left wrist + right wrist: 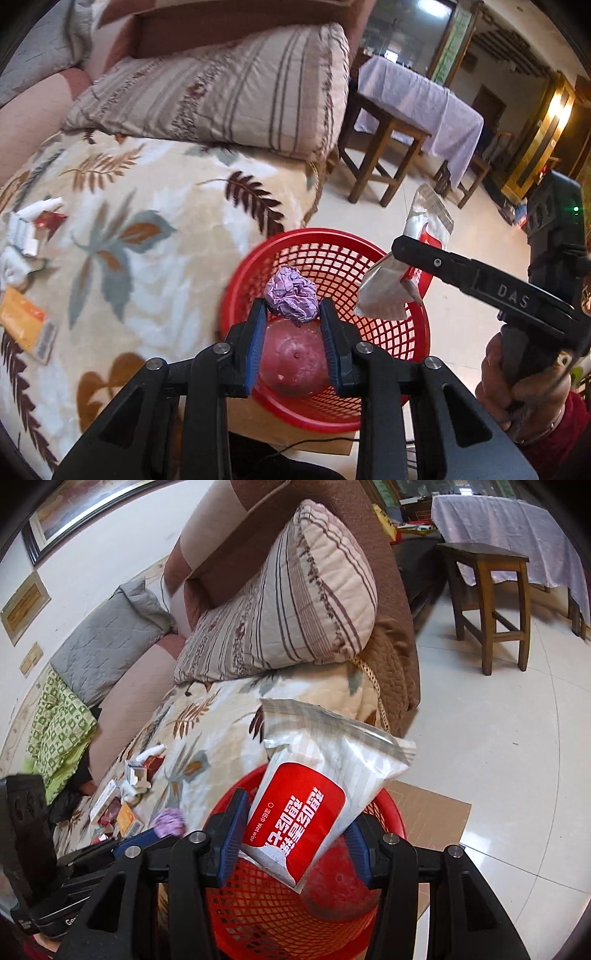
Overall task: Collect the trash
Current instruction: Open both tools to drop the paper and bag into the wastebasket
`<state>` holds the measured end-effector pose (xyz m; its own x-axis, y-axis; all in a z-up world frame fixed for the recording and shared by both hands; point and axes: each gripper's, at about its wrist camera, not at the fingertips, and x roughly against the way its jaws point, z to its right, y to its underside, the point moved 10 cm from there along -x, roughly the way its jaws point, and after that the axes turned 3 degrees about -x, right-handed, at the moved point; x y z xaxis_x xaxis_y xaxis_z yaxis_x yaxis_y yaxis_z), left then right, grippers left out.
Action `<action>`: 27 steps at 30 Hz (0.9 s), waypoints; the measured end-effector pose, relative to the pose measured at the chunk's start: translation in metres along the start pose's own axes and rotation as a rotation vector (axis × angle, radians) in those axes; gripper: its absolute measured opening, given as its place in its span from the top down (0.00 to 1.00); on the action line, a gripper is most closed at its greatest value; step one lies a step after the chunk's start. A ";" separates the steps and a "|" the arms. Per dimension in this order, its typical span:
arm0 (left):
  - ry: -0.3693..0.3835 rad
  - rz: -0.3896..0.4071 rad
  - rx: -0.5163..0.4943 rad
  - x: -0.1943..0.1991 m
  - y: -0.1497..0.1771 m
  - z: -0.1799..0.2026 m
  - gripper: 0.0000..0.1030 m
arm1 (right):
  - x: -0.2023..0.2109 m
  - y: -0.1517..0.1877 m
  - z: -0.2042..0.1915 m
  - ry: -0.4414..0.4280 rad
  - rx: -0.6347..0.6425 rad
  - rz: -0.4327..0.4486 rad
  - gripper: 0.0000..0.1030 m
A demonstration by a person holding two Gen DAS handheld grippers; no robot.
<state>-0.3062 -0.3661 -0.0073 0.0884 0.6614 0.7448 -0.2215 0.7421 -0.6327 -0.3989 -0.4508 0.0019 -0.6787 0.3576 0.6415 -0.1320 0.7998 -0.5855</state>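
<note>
**Trash held over the red basket, both jaws loaded**

Trash is in both grippers at once, and both pieces hang above the red mesh basket [369,258], which stands on a sheet of cardboard [428,808] on the tiled floor beside the sofa. The left gripper [292,314] pinches a crumpled purple paper ball [291,293] between its blue pads, jaws closed partway to the width of the ball, which sits at the very tips over the basket's near side. The right gripper [295,834] clamps a wet wipes packet [317,794], silver with a red label, by its lower end; the jaws are closed onto it and the rest of the packet sticks up and forward over the basket's mouth.

The step in hand looks like the drop. By my reading, the next move calls only for each pair of jaws to spread while the piece is over the opening. The packet is the one to watch, since its free end reaches toward the far rim and could tip outward.

More litter [29,236] remains on the leaf-patterned blanket [166,206]: small cartons, torn wrappers and an orange box [26,321], well apart from the basket. So the task seems partly done.
</note>
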 end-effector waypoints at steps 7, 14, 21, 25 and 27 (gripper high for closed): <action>-0.027 0.034 0.015 0.016 -0.005 -0.004 0.43 | 0.008 -0.009 -0.003 0.002 0.002 0.026 0.33; -0.123 0.100 0.066 0.071 0.013 -0.049 0.42 | -0.007 -0.001 -0.071 -0.107 0.086 -0.013 0.33; -0.291 0.140 0.184 0.141 0.070 -0.140 0.39 | -0.038 0.046 -0.161 -0.231 0.223 -0.125 0.30; -0.357 0.157 0.324 0.179 0.108 -0.203 0.37 | -0.066 0.070 -0.219 -0.288 0.352 -0.205 0.25; -0.398 0.167 0.394 0.194 0.124 -0.233 0.36 | -0.082 0.077 -0.243 -0.299 0.413 -0.228 0.20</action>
<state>-0.0901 -0.1203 0.0097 -0.3334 0.6180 0.7120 -0.5521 0.4842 -0.6788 -0.1774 -0.3015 0.0247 -0.7673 -0.0032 0.6412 -0.5310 0.5638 -0.6326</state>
